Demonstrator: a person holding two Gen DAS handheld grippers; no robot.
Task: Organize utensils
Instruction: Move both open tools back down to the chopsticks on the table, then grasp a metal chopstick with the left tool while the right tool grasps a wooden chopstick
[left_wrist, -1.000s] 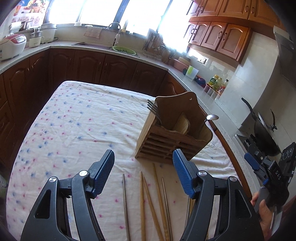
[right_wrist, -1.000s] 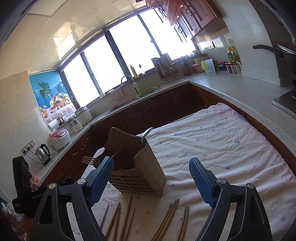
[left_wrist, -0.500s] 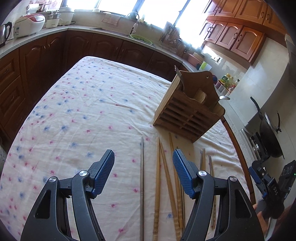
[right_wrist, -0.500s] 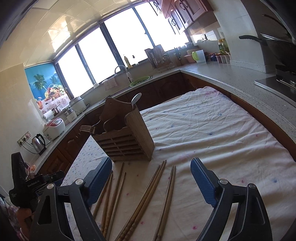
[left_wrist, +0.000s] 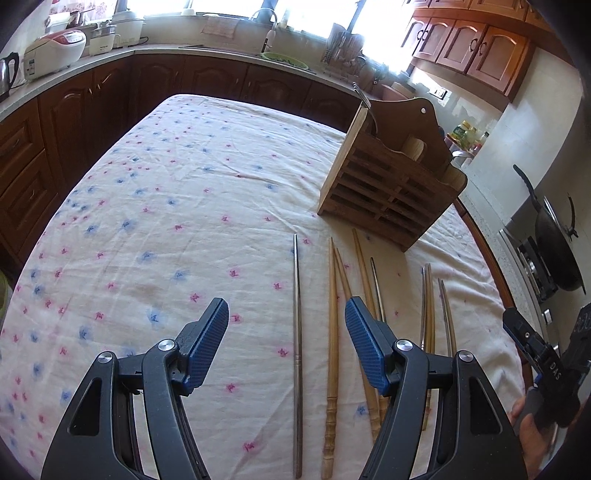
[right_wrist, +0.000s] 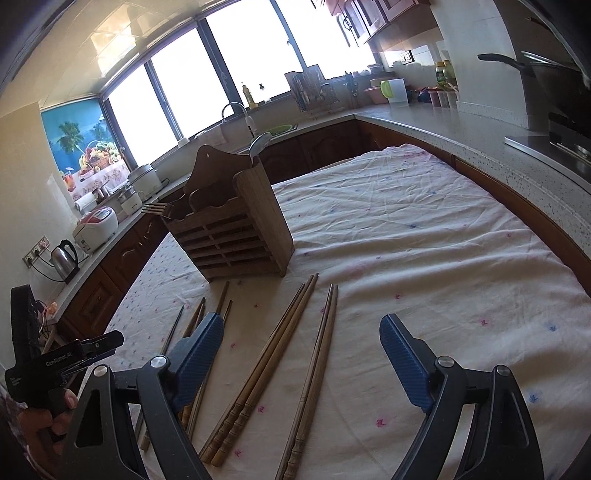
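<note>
A: We have both grippers over the near edge of the desk, and neither holds anything. The left gripper has its jaws apart with the steel chopstick and a wooden one lying between them, pads clear of both.

B: The right gripper has its jaws wide and closing a little, over two wooden pairs. Nothing is pressed yet.

A: The holder stands at the far right of the cloth, with a fork and a spoon already in it. All the chopsticks lie loose on the cloth, near the holder's front.

B: So what could go wrong? We think the worst case is closing on two sticks at once. They lie almost touching, and one could scissor out or roll off.

A: On our left the steel stick is thin and smooth. It may slip between the pads, or the fingertips may snag the wrinkled cloth and drag the whole row.

B: A stick gripped near its end would also droop, and then it could hit the holder's rim instead of dropping into a slot.

A: And the two grippers are close together here. Reaching inward at the same time, we could knock them into each other.
</note>
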